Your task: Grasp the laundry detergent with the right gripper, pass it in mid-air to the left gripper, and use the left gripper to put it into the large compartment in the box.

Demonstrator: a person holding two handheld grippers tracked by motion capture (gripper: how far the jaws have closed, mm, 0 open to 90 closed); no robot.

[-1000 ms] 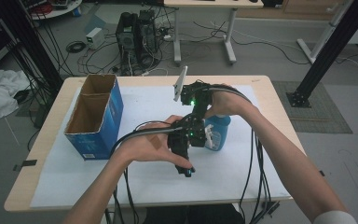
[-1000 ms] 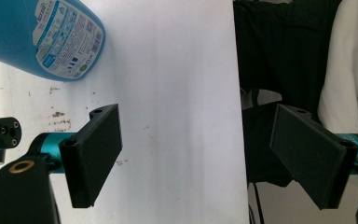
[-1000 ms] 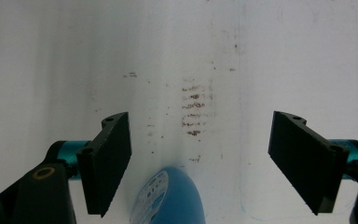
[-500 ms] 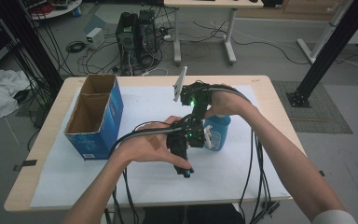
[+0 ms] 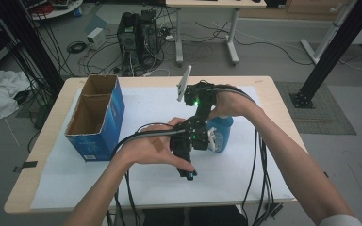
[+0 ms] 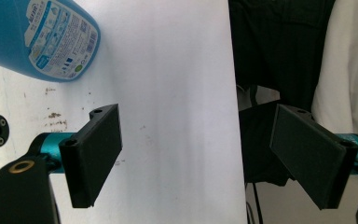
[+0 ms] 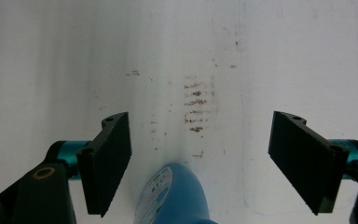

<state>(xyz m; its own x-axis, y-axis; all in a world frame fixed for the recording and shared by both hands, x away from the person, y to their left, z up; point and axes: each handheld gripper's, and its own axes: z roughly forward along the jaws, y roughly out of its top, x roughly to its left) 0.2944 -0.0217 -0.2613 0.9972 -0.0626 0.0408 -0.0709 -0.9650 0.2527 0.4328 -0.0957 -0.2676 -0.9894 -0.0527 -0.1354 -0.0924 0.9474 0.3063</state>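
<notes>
A blue bottle (image 5: pixel 220 134) with a printed label lies on the white sheet (image 5: pixel 146 101) right of the table's middle. My right gripper (image 5: pixel 206 128) hangs over it, pointing down. In the right gripper view its jaws (image 7: pixel 200 140) stand open, and the bottle's rounded end (image 7: pixel 177 196) comes up from the bottom edge between them, touching neither pad. My left gripper (image 5: pixel 188 170) sits just left of the bottle, held from the left side. Its jaws (image 6: pixel 196 135) are open with nothing between them, and the bottle (image 6: pixel 42 42) lies off to the upper left.
An open blue cardboard box (image 5: pixel 94 117) stands at the table's left side. The near table edge (image 6: pixel 233 93) runs close past the left gripper, with the person's dark clothing beyond it. Cables trail off the front edge (image 5: pixel 259 188).
</notes>
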